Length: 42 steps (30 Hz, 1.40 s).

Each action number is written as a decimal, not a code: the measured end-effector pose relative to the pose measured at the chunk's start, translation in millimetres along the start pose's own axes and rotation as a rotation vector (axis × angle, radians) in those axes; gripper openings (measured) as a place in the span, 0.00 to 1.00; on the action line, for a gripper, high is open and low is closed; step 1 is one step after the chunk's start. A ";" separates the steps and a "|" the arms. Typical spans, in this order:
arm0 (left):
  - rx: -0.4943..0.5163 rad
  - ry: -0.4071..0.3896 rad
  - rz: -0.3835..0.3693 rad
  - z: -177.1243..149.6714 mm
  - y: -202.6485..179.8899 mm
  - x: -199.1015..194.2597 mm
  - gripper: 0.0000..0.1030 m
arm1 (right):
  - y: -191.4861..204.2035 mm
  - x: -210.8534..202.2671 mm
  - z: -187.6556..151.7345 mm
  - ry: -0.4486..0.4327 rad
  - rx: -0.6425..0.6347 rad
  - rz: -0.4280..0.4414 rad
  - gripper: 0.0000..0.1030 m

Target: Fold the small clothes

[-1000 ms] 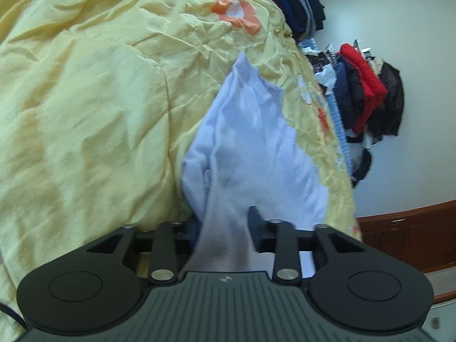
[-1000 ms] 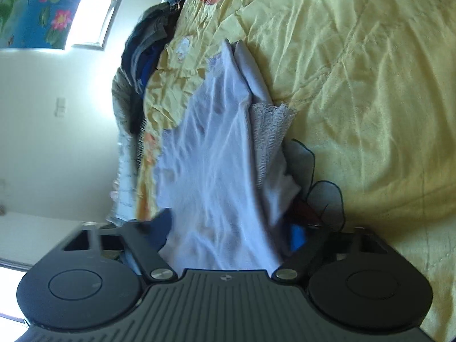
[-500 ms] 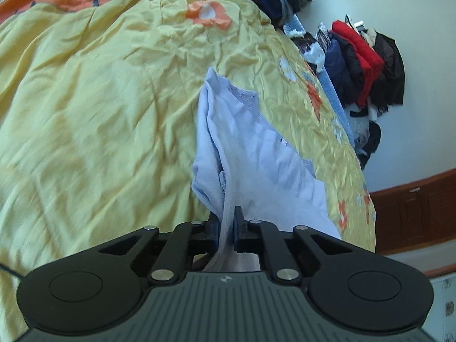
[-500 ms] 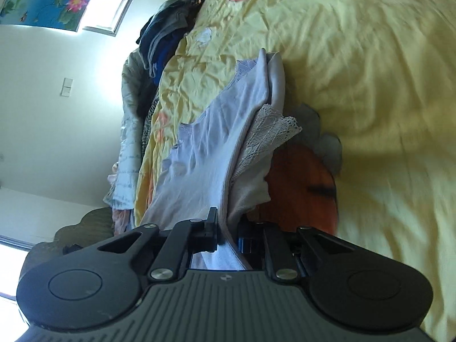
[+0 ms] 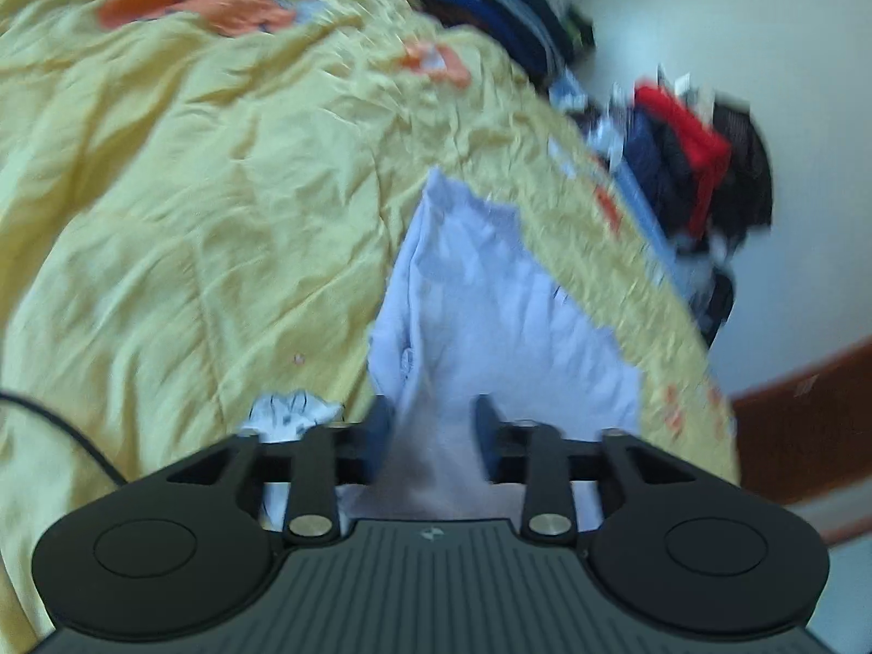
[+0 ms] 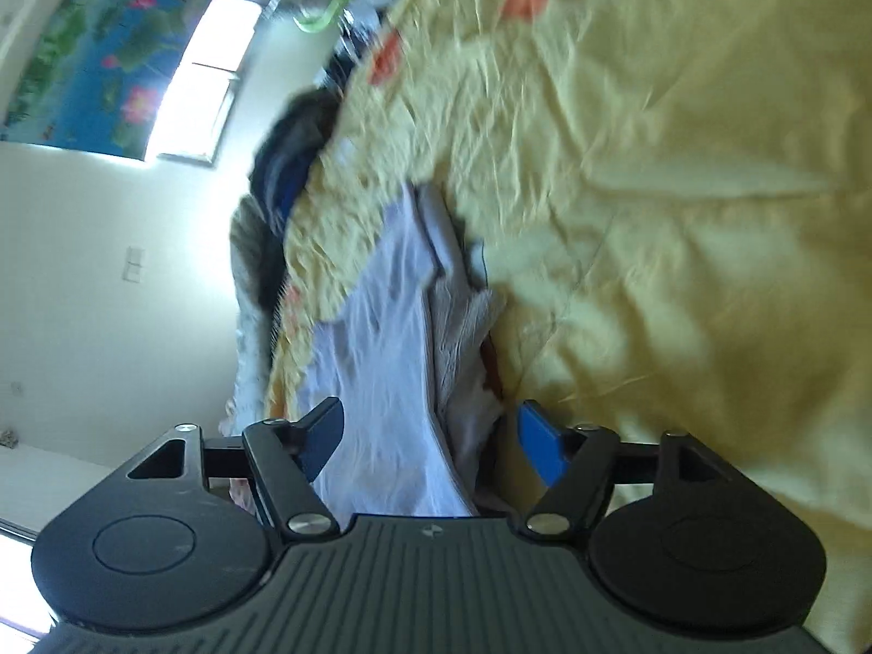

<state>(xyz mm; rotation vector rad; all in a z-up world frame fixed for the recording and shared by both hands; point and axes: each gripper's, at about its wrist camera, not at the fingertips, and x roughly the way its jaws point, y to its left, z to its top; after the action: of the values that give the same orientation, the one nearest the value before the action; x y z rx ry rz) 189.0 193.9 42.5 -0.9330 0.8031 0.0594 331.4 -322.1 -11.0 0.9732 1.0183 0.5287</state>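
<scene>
Now the pale lilac garment (image 5: 485,300) lies on the yellow bedspread (image 5: 191,207), running from the lower middle of both views up toward centre. Both sets of jaws have just been opening: the left gripper (image 5: 433,430) and right gripper (image 6: 430,436) stand apart, cloth between the fingers, loose. Clothes (image 5: 697,174) hang at right.

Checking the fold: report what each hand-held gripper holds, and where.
Nothing. Both the left hand-held gripper and right hand-held gripper have just opened; the pale garment lies between their parted fingers, unpinched.
</scene>
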 end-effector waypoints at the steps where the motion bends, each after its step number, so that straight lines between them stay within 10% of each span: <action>1: -0.076 -0.044 -0.017 -11.3 7.1 -9.5 0.60 | -8.2 -7.6 -1.3 -0.027 0.000 0.003 0.69; 7: -0.292 -0.117 -0.003 -58.0 15.3 -11.2 0.59 | -24.5 -20.1 -22.9 -0.129 -0.127 -0.004 0.56; 15: -0.251 -0.189 0.122 -62.2 -9.5 23.0 0.58 | -9.0 -15.7 -50.2 -0.175 -0.423 -0.044 0.71; 17: -0.211 -0.197 0.170 -60.3 -18.1 27.5 0.47 | -10.0 -16.6 -47.8 -0.173 -0.421 -0.030 0.71; 18: -0.174 -0.187 0.226 -59.5 -23.9 31.4 0.24 | -11.7 -19.0 -47.0 -0.175 -0.412 -0.016 0.71; 21: -0.102 -0.210 0.328 -62.9 -35.6 34.0 0.16 | -19.3 -26.0 -45.8 -0.178 -0.377 0.036 0.71; 29: 0.439 -0.378 0.509 -99.8 -133.1 35.6 0.09 | -42.8 -40.2 -37.9 -0.192 -0.224 0.203 0.71; 37: 1.103 -0.260 0.204 -203.9 -240.2 85.4 0.05 | -76.8 -44.0 -23.8 -0.195 -0.004 0.363 0.60; 42: 1.111 -0.069 0.130 -237.0 -228.0 97.3 0.06 | -83.8 -40.0 -19.9 -0.194 0.027 0.374 0.56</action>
<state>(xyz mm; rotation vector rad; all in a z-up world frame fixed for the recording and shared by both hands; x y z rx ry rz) 204.1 -148.2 59.3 0.1704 0.6832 -0.2252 290.6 -385.4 -68.8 1.2237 0.6731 0.7140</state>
